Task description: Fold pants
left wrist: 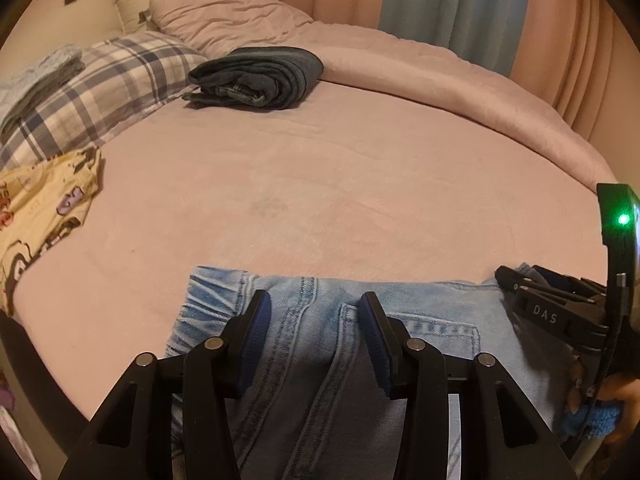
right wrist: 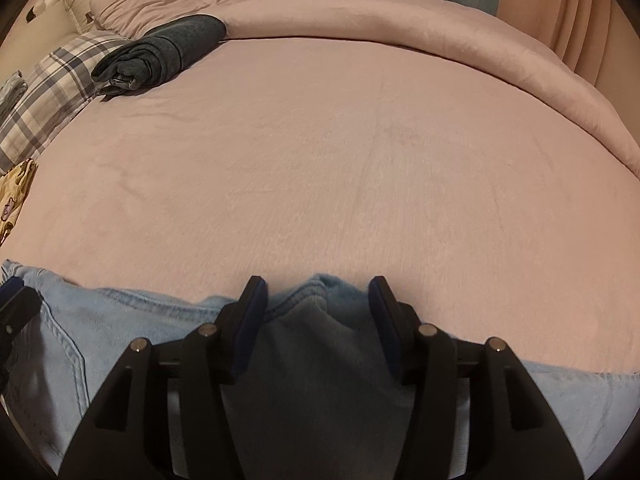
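Light blue jeans (left wrist: 432, 304) lie on the pink bed at its near edge, waistband to the left and back pocket showing. My left gripper (left wrist: 316, 304) is open above the seat seam, fingers on either side of it. My right gripper (right wrist: 318, 288) is open over a raised fold of the jeans (right wrist: 120, 312). The right gripper also shows at the right edge of the left wrist view (left wrist: 560, 312), held by a hand in a blue glove.
Dark folded jeans (left wrist: 260, 76) lie at the far left of the bed (left wrist: 320, 184), next to a plaid pillow (left wrist: 100, 84). A yellow printed garment (left wrist: 40, 208) lies at the left edge. A rolled pink duvet (left wrist: 440, 76) runs along the far side.
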`<state>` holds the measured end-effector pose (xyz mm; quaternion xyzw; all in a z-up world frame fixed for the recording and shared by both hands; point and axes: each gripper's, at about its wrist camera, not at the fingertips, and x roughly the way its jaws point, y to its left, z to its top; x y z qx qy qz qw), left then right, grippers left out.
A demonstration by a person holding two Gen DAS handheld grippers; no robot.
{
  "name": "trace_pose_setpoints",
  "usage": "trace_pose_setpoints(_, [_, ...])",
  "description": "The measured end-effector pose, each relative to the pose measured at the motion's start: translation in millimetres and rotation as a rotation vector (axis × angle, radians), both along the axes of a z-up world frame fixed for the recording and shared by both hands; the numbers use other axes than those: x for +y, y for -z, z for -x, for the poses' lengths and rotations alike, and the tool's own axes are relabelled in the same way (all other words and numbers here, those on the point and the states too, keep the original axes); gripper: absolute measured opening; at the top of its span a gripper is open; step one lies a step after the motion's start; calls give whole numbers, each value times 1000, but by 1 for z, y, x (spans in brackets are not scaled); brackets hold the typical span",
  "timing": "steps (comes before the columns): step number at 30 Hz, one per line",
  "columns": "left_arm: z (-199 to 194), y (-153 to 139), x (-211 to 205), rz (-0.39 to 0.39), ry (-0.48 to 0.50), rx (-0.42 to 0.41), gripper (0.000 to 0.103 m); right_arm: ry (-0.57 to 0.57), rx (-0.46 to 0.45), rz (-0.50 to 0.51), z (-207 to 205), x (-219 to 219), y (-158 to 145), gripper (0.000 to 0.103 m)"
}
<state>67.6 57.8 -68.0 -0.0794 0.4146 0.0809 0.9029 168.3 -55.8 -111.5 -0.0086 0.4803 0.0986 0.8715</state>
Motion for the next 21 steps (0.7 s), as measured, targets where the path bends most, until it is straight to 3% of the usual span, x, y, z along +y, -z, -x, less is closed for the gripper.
trace_pose_setpoints(5, [9, -22, -4, 40, -10, 6, 46, 37, -60, -20, 17, -21, -22, 53])
trace_pose_setpoints(10, [23, -42, -21, 164, 24, 1, 51, 87, -132, -9, 51, -57, -57, 57])
trace_pose_setpoints(12, [30, -48, -37, 154, 50, -7, 53, 106, -134, -52, 67, -74, -67, 59])
trace_pose_setpoints(14, [36, -51, -55, 136, 86, -8, 53, 128, -132, -89, 80, -89, -70, 61])
trace_pose_setpoints(21, [36, -32, -109, 210, 228, 67, 54, 239, -124, -89, 132, -137, -60, 64])
